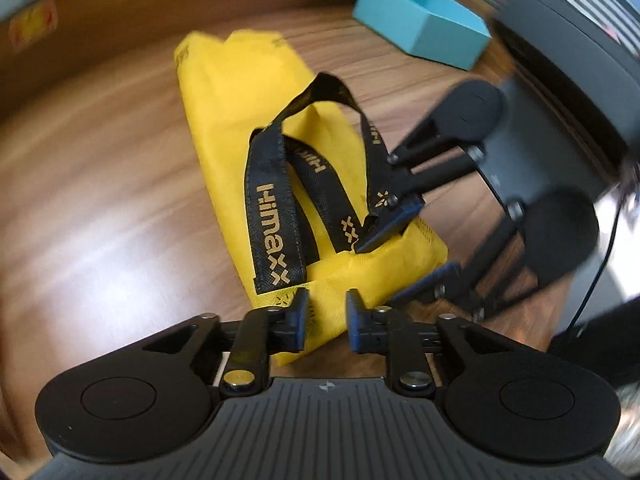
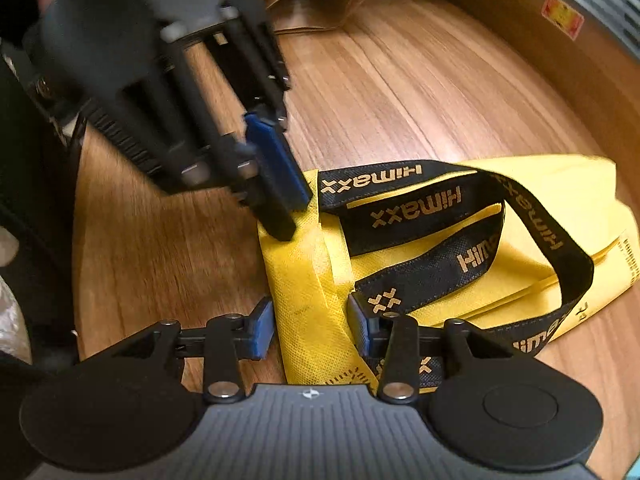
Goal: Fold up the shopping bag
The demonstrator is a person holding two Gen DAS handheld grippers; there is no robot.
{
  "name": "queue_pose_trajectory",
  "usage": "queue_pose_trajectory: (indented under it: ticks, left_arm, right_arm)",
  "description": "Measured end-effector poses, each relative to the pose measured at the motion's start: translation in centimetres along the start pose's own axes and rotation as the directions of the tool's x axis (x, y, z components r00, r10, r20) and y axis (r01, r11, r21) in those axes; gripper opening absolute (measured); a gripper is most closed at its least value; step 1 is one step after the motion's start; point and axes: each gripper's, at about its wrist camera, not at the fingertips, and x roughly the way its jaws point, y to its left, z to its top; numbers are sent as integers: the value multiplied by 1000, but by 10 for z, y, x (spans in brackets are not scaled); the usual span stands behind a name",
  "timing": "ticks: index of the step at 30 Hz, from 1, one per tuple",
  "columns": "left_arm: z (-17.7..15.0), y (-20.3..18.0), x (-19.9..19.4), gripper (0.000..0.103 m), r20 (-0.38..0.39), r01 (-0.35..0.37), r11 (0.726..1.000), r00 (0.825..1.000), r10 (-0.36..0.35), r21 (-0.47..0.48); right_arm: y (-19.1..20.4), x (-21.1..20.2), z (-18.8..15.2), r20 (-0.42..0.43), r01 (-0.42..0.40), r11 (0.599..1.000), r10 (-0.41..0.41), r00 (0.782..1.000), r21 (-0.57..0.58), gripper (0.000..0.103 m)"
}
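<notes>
The yellow shopping bag [image 1: 236, 128] lies folded into a narrow strip on the counter [image 1: 88, 184], its near end between the parted jaws of the left gripper [image 1: 327, 320] and right gripper [image 2: 311, 326], neither pinching it, seemingly poised for another fold.

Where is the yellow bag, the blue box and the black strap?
yellow bag [image 1: 224, 112]: left wrist view, its flat upper panel.
blue box [image 1: 420, 24]: left wrist view, its front wall.
black strap [image 2: 404, 204]: right wrist view, the lettered band.
</notes>
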Motion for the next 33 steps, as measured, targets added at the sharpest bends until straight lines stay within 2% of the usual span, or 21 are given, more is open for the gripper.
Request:
queue_pose_trajectory:
  ticks: [3,10,15,24,27,29,33]
  left_arm:
    - [-3,1,-8,42,29,-23,996,999,20,82]
    - [-9,10,-15,43,13,-37,971,999,34,235]
    - [-11,5,-7,44,-10,-50,924,998,58,378]
    - [-13,-7,7,48,-28,-48,816,996,79,576]
    - [-13,-8,14,46,-34,-55,788,995,97,614]
    - [-17,-8,19,41,-33,-65,751,993,115,657]
    - [-16,-1,18,37,-52,-46,750,993,106,660]
  right_arm:
    - [-15,-5,-1,13,-51,997,50,999,56,45]
    - [-44,-3,-4,43,-169,971,164,985,167,45]
    - [-59,-3,-6,56,-235,951,229,972,201,44]
    - [-77,-4,-13,79,-323,913,313,946,250,43]
    - [-83,-3,-15,92,-345,897,332,939,276,43]
    - [-85,-2,-16,101,-352,889,338,936,293,43]
    - [-82,-1,-15,106,-333,894,316,943,300,45]
